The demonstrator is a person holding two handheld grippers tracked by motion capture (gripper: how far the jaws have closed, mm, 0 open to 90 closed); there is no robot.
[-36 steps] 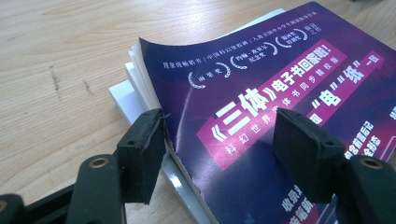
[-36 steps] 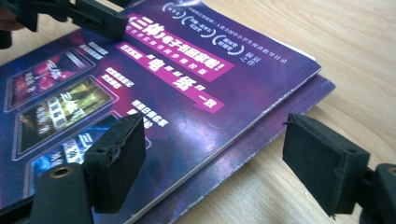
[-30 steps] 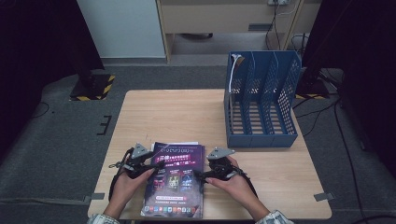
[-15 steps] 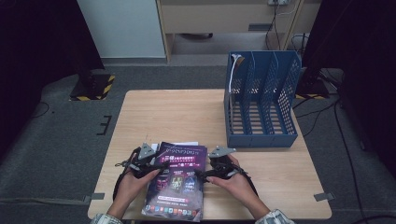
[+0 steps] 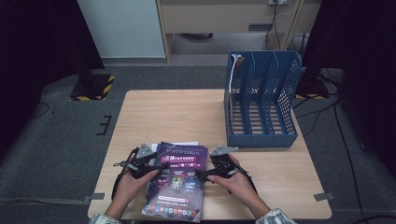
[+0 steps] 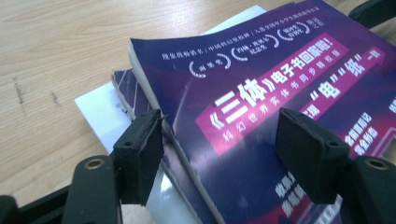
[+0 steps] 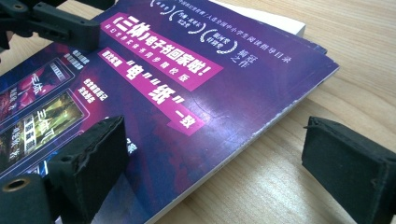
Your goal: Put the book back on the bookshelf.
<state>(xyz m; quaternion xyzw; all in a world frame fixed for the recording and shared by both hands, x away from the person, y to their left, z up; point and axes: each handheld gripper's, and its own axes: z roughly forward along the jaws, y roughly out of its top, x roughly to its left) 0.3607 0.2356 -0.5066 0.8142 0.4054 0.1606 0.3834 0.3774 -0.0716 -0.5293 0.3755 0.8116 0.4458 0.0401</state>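
Note:
A purple paperback (image 5: pixel 180 179) with white and pink print lies near the table's front edge, between both hands. My left gripper (image 5: pixel 161 167) is at its left side. In the left gripper view these jaws (image 6: pixel 219 140) straddle the raised edge of the book (image 6: pixel 261 93), one pad beside the page edge and one over the cover, with a wide gap. My right gripper (image 5: pixel 203 173) is at the right side. Its jaws (image 7: pixel 219 149) have just been opening and stand wide: one pad is over the cover (image 7: pixel 187 93), the other over bare wood.
Under the top book lie a second purple book (image 6: pixel 123 88) and a white sheet (image 6: pixel 100 112). A blue slotted file rack (image 5: pixel 261 107) stands at the back right of the wooden table (image 5: pixel 177 116). Dark floor surrounds the table.

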